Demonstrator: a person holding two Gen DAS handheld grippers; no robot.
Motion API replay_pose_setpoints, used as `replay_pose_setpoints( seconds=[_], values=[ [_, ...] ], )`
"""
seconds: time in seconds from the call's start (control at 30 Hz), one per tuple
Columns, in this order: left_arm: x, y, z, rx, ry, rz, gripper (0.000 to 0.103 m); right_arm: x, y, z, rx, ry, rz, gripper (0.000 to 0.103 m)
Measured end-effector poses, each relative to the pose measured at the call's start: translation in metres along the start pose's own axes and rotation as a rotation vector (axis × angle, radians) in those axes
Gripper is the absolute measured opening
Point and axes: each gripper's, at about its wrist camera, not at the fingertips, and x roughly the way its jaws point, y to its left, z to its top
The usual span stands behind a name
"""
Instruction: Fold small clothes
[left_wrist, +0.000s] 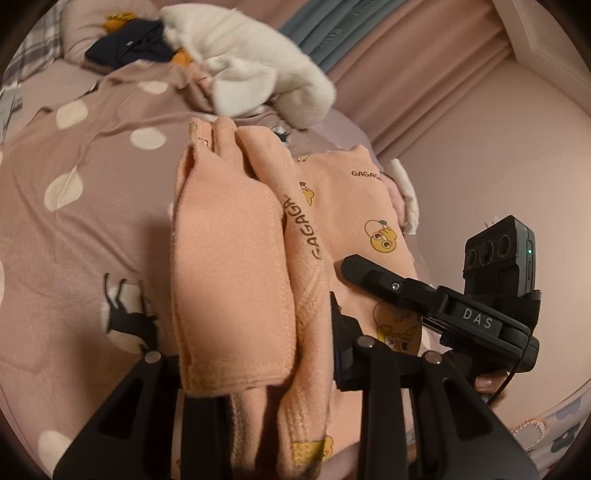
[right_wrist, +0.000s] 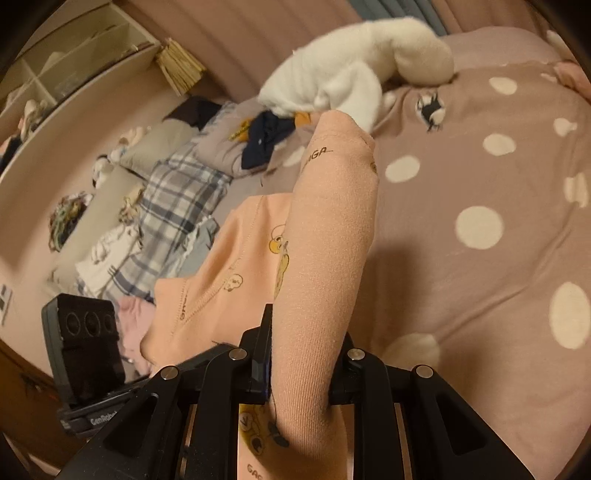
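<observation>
In my left wrist view, my left tool pinches a bunched edge of the peach garment, the cloth running forward from between its fingers in thick folds. The garment, printed with yellow cartoon figures and lettering, hangs lifted over the polka-dot bedspread, and I judge I hold it up by the edge so the rest can fall straight before a fold. To the right of the garment my right tool reaches in from the side, its camera block standing behind it; I cannot tell from here how its jaws stand. Beyond the garment's far end lies a white plush toy, with a dark navy cloth farther back. In my right wrist view, my right tool is pressed together on another stretch of the same peach garment, which rises away from the fingers like a long sleeve toward the white plush toy. Left of the garment a plaid blanket and loose clothes lie along the bed's edge; right of it spreads the dotted bedspread. Holding two separate edges, I judge, keeps the cloth taut between my hands.
</observation>
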Motion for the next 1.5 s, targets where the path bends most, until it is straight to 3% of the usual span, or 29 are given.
replay_pose_setpoints(
  seconds=[0.17,0.47,0.53,0.57,0.6,0.63,0.7,0.8,0.87,1.0,1.2,1.5],
  values=[
    [-0.001,-0.046,-0.008,0.059,-0.018,0.028,0.030,-0.032,-0.005,-0.002,-0.001,-0.046,0.013,0.022],
    [0.023,-0.073,-0.009,0.071,0.007,0.066,0.031,-0.053,-0.027,-0.002,0.011,-0.047,0.006,0.022],
    [0.032,-0.068,-0.009,0.068,0.009,0.098,0.040,-0.047,-0.035,0.000,-0.008,-0.028,-0.014,0.022],
    [0.041,-0.060,-0.009,0.053,0.025,0.155,0.059,-0.045,-0.040,0.000,0.002,-0.023,-0.043,0.025],
    [0.043,-0.055,-0.012,0.038,0.037,0.212,0.084,-0.039,-0.052,0.000,0.049,-0.010,-0.092,0.039],
    [0.047,-0.042,-0.013,-0.014,0.047,0.324,0.090,-0.036,-0.061,-0.001,0.099,0.003,-0.141,0.047],
    [0.043,-0.028,-0.019,-0.044,0.028,0.361,0.092,-0.035,-0.078,-0.006,0.163,0.003,-0.202,0.064],
    [0.044,-0.022,-0.027,0.008,0.048,0.396,0.095,-0.038,-0.084,-0.014,0.163,0.001,-0.160,0.079],
    [0.045,-0.023,-0.032,0.038,0.043,0.435,0.100,-0.039,-0.082,-0.021,0.152,0.013,-0.171,0.080],
    [0.046,-0.030,-0.044,0.108,0.058,0.395,0.102,-0.037,-0.067,-0.034,0.123,0.055,-0.216,0.080],
    [0.045,-0.046,-0.053,0.158,0.080,0.336,0.102,-0.045,-0.065,-0.048,0.122,0.078,-0.208,0.080],
    [0.025,-0.066,-0.065,0.214,0.038,0.331,0.103,-0.069,-0.064,-0.067,0.135,0.025,-0.311,0.091]
  ],
)
